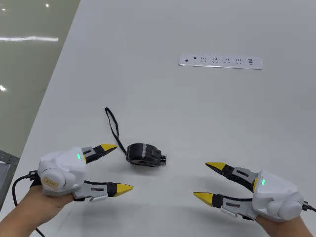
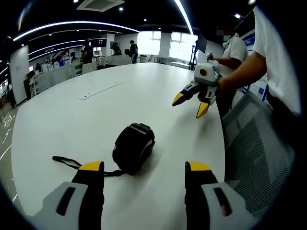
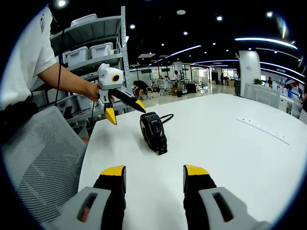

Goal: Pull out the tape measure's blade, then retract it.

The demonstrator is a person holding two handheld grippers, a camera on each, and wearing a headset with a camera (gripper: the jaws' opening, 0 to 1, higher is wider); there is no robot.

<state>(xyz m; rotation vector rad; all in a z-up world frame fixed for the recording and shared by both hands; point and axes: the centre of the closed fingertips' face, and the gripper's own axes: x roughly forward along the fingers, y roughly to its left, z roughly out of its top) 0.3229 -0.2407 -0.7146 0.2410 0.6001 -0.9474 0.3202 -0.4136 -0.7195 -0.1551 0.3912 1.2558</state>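
Note:
A black tape measure [image 1: 144, 154] stands on the white table [image 1: 197, 108], its blade wound in and its black wrist strap [image 1: 113, 123] trailing away. My left gripper [image 1: 117, 168] is open just left of the case, not touching it. In the left gripper view the tape measure [image 2: 133, 146] lies a short way beyond my open yellow-tipped fingers [image 2: 91, 167]. My right gripper [image 1: 210, 180] is open to the right of the case, well apart from it. The right gripper view has the tape measure [image 3: 153, 131] ahead, end hook toward the camera, with the left gripper [image 3: 122, 108] behind it.
A white power strip [image 1: 220, 61] lies flat on the far part of the table. The table's left edge [image 1: 47, 94] drops to a glossy floor. A mesh chair [image 3: 41, 153] stands by the near side of the table.

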